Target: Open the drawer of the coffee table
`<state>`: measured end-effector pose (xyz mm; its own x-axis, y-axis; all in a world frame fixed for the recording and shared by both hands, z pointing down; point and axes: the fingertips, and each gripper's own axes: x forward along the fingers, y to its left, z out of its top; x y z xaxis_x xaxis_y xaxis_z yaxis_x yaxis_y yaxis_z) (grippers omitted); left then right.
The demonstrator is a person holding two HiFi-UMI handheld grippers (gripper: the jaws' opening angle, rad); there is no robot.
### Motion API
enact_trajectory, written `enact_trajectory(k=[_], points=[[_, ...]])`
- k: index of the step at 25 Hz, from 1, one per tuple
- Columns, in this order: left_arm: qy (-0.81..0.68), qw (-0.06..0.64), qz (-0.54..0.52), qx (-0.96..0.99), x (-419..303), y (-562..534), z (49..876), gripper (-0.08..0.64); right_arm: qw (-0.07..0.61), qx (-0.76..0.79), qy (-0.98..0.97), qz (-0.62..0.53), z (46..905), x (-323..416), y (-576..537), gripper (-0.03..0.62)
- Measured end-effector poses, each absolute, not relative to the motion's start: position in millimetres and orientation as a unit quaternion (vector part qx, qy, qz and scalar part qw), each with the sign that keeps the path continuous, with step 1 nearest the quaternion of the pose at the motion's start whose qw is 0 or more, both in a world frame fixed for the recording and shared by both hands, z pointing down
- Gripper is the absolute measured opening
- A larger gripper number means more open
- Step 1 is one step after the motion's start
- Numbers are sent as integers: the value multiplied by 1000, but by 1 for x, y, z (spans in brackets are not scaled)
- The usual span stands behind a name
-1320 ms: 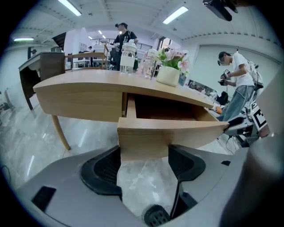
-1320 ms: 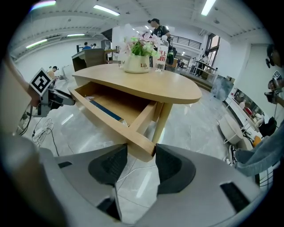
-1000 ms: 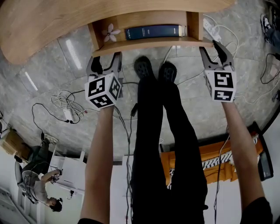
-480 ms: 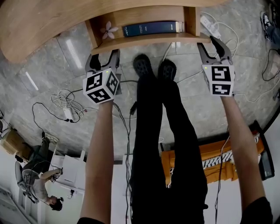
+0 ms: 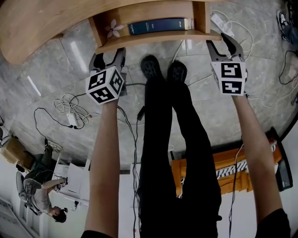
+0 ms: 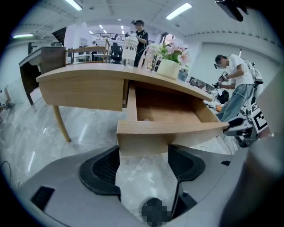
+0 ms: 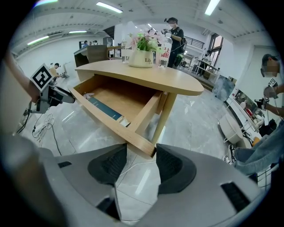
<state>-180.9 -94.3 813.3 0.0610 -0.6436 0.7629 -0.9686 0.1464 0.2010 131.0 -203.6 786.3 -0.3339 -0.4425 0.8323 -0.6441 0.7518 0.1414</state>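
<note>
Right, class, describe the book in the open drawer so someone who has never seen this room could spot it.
Start at the curved wooden coffee table, then find its pulled-out drawer. Inside lies the book, long, dark blue and flat. It is far bigger and darker than the small pale pink flower at the drawer's left end.

Grey marble floor (image 5: 56,60), strip lights (image 6: 179,11)

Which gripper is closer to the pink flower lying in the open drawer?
Left. The left gripper is at the drawer front's corner, on the pink flower's side. The right gripper is at the opposite corner, beyond the blue book.
</note>
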Motion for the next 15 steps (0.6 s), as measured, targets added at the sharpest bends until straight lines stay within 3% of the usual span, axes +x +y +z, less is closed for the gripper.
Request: enact_trajectory(k=[7,15], points=[[-640,413,240,602,-177,-75,797,362,481,353,-789,146,765,144,-200,204],[-652,409,237,593,-146,-37,674,362,460,346,-803,157,645,163,-183,204]])
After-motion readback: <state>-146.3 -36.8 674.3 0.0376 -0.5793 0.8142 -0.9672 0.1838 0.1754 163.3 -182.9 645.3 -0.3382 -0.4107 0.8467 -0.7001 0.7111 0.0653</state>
